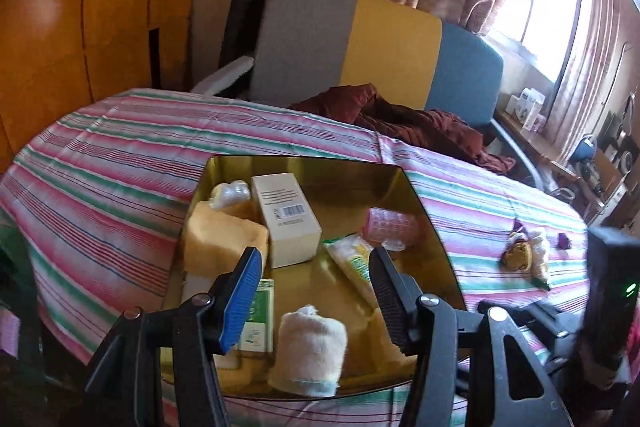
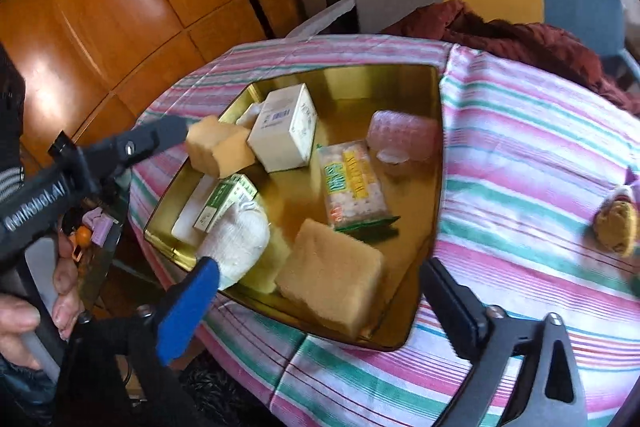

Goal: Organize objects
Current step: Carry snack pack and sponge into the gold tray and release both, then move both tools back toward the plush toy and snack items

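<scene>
Striped pink, green and white cloth (image 2: 520,163) covers the table, and on it sits a shallow square gold metal tray (image 2: 434,163) already holding most of the clutter: a white cardboard box (image 2: 282,131), yellow foam sponge blocks (image 2: 332,277), a snack packet (image 2: 352,183), a pink bumpy roll (image 2: 404,135) and a white gauze roll (image 2: 240,247).

One thing is left outside: a small yellow-and-cream crocheted toy (image 2: 616,227), lying on the cloth well apart from the tray's right edge, towards the table's right side. Its long axis I cannot make out.

Right gripper (image 2: 316,287) hangs over the tray's near corner, jaws spread wide and empty. Left gripper (image 1: 316,279) is above the tray's near edge, jaws apart, nothing between them.

From both, the toy lies to the right; the right gripper looks nearer, so the reach probably falls to it.
</scene>
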The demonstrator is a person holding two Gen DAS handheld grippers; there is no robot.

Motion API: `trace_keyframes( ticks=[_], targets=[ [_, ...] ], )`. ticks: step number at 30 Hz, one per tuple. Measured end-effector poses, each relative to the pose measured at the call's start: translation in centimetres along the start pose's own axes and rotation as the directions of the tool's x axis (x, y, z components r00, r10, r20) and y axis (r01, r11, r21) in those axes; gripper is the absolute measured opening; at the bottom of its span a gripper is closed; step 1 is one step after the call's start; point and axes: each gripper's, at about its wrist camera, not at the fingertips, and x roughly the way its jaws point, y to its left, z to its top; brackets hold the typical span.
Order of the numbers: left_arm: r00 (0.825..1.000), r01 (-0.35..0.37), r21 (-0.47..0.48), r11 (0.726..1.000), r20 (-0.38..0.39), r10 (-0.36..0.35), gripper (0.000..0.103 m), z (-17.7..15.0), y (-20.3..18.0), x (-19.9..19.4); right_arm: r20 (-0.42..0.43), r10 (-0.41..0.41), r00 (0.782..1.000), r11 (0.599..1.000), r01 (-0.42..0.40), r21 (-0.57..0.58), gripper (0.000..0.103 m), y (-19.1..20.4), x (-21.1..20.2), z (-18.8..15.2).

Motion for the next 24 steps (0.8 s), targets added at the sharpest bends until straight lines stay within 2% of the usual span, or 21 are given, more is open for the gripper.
trace_keyframes(
  ticks=[11,24],
  targets=[
    [0.994,-0.095,0.047,0.994,0.058,0.092,0.056,-0.7,-0.7,-1.5,0.098,-0.127,0.987,0.991,0.131,-0.04,0.103,0.9,-1.8,0.3],
    [0.996,-0.067,0.11,0.992,0.058,0.061,0.056,-1.2,-2.4,-1.8,0.116,-0.169,0.979,0.986,0.169,0.012,0.103,-0.7,-2.9,0.2]
  ],
)
